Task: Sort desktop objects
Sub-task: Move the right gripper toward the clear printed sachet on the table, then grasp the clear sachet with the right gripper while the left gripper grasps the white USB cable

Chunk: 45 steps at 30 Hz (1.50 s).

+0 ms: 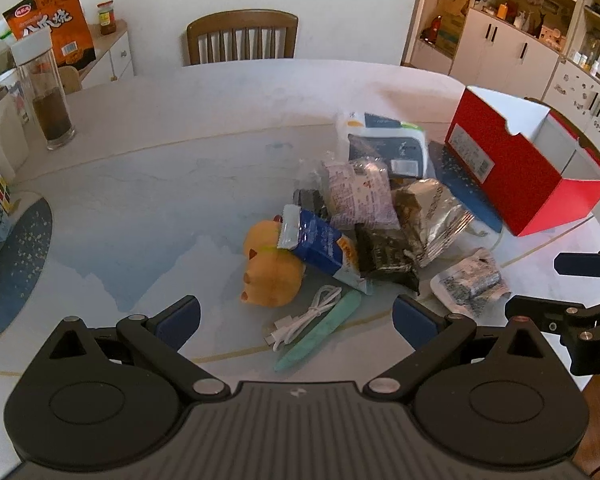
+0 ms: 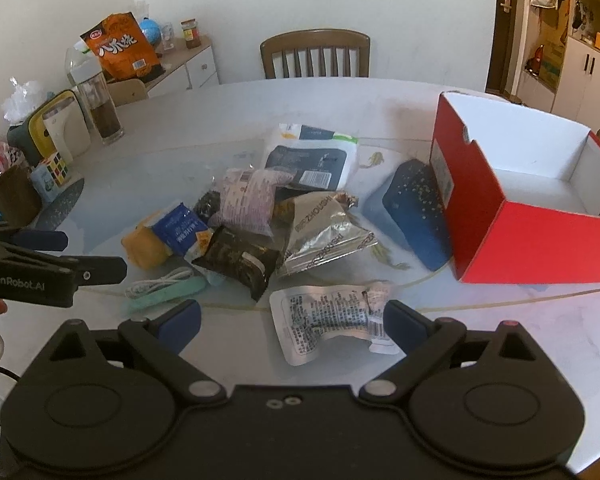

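A pile of snack packets lies mid-table: a blue packet (image 1: 324, 246), a pink one (image 1: 358, 194), a silver foil one (image 1: 432, 216), a dark one (image 1: 384, 256) and a large dark-blue bag (image 1: 388, 148). A yellow plush toy (image 1: 270, 268), a white cable (image 1: 304, 320) and a green strip (image 1: 320, 330) lie just ahead of my open, empty left gripper (image 1: 296, 318). A clear printed packet (image 2: 328, 316) lies between the fingers of my open right gripper (image 2: 292, 320), on the table. An open red box (image 2: 520, 196) stands at the right.
A white table (image 1: 160, 128) holds a glass tumbler (image 1: 46, 96), a Rubik's cube (image 2: 56, 168) and containers at the left. A blue mat (image 2: 416, 212) lies beside the box. A wooden chair (image 1: 242, 38) stands behind. Cabinets stand at the right.
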### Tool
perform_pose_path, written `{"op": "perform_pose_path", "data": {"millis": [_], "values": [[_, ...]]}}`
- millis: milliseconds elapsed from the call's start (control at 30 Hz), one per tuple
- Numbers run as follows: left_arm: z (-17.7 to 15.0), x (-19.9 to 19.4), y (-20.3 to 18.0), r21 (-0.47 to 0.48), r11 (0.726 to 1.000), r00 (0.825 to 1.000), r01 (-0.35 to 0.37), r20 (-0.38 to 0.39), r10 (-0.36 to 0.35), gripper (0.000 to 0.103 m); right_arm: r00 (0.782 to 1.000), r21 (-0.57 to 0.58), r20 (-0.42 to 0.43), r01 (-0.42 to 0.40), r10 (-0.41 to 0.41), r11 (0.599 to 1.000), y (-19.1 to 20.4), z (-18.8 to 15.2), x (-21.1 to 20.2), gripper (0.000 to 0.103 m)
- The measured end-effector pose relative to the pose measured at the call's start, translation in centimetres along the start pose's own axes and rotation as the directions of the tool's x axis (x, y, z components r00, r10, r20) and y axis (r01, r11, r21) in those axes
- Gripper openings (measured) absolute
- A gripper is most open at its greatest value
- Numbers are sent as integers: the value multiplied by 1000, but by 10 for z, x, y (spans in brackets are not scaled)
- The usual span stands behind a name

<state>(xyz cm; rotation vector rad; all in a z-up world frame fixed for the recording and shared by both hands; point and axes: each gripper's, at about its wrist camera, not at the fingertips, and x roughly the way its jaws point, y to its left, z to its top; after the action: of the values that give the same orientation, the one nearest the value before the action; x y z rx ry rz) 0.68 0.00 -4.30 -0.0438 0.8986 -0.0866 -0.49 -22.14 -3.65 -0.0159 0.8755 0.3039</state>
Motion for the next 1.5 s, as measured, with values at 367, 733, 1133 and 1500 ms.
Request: {"op": "perform_pose_path", "data": {"millis": [367,733,1133,1500], "values": [[-18,35,-2,27,999,1000,-18,-12,19,102,999,-13,-27,27,-27,1000,-11,-6,35,98],[-27,58,-4,67,998,1000,-19,-24,20,94,997,-32,-58,53,-54,998,-21,-5,68,98],[-25,68,-8,98,995,1000,-5,2,5,74,993,-31,-95,61,-64,998,-29,-8,87,103],[-27,57,-1,39,997,997,72,-14,-71,61,994,-10,-97,55,-56,998,-31,-7,86,100]]}}
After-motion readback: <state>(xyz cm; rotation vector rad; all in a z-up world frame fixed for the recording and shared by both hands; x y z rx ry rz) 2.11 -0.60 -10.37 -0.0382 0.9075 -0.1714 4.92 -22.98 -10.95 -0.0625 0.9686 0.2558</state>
